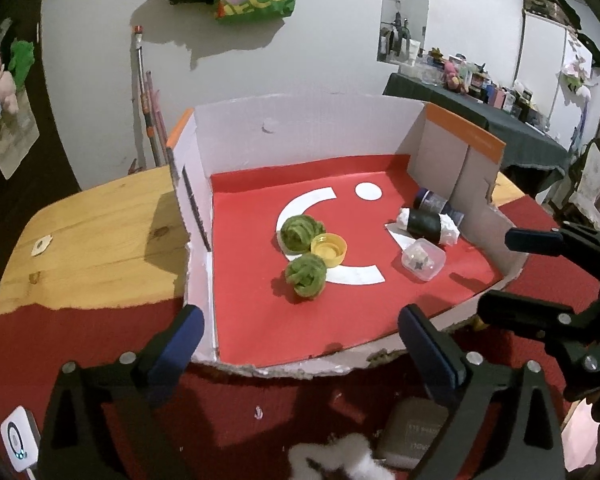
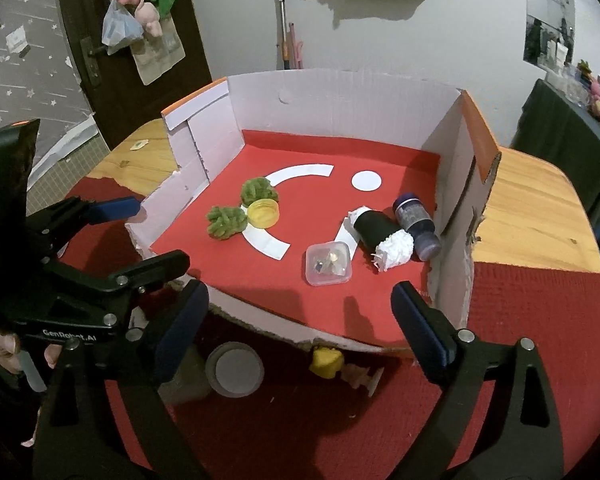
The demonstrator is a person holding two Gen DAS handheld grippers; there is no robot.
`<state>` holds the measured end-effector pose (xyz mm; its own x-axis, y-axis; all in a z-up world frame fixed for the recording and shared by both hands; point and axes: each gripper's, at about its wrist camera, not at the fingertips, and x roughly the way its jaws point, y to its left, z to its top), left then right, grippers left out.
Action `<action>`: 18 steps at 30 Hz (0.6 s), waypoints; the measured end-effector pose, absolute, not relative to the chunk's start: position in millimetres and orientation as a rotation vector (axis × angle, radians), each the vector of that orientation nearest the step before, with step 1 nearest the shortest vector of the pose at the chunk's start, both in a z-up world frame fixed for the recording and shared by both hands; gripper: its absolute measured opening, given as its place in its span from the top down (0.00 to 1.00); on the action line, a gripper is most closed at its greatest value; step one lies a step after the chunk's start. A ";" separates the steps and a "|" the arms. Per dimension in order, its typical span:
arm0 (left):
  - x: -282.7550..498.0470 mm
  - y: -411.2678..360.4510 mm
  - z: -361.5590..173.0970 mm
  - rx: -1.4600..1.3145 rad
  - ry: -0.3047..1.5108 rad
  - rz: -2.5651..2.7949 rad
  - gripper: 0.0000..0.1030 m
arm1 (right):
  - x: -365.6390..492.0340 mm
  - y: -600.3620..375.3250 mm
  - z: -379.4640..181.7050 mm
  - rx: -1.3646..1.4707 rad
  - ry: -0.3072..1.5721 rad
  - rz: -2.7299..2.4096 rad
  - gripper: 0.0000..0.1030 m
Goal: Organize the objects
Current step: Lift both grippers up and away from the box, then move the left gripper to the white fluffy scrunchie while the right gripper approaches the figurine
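Note:
A white cardboard box (image 1: 300, 132) (image 2: 332, 100) with a red floor lies in front of both grippers. Inside it are two green yarn balls (image 1: 299, 233) (image 1: 306, 277), a yellow cap (image 1: 329, 249) (image 2: 263, 213) touching them, a clear plastic case (image 1: 423, 259) (image 2: 327, 264), a black roll with white paper ends (image 1: 428, 224) (image 2: 376, 232) and a dark blue bottle (image 1: 436, 202) (image 2: 416, 224). My left gripper (image 1: 300, 320) (image 2: 156, 234) is open at the box's torn front edge, holding nothing. To its right, my right gripper (image 2: 300, 296) (image 1: 500, 276) is open and empty too.
The box sits on a wooden table (image 1: 100, 240) partly covered by red cloth (image 2: 540, 340). In front of the box lie a round white-lidded container (image 2: 234, 370), a yellow object (image 2: 326, 362), a grey box (image 1: 412, 428) and white fluff (image 1: 340, 456). A hand (image 2: 4, 352) holds the left gripper.

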<state>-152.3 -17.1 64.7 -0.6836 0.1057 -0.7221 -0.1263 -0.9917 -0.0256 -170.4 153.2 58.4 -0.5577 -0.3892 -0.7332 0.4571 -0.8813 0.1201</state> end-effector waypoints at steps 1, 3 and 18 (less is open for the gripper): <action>-151.1 -17.6 64.4 -1.192 0.035 2.772 0.03 | -169.0 153.2 58.8 1.106 0.115 -2.412 0.07; -148.8 -18.4 64.4 -1.193 0.033 2.775 0.03 | -165.8 153.1 59.4 1.103 0.115 -2.413 0.05; -124.0 -18.9 66.6 -1.177 -0.001 2.777 0.00 | -141.9 155.3 64.0 1.088 0.120 -2.421 0.05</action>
<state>-124.0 -18.9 66.6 -0.6891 0.1153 -0.7155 -0.1146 -0.9922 -0.0495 -141.9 155.3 64.0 -0.5688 -0.3900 -0.7241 0.4596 -0.8809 0.1134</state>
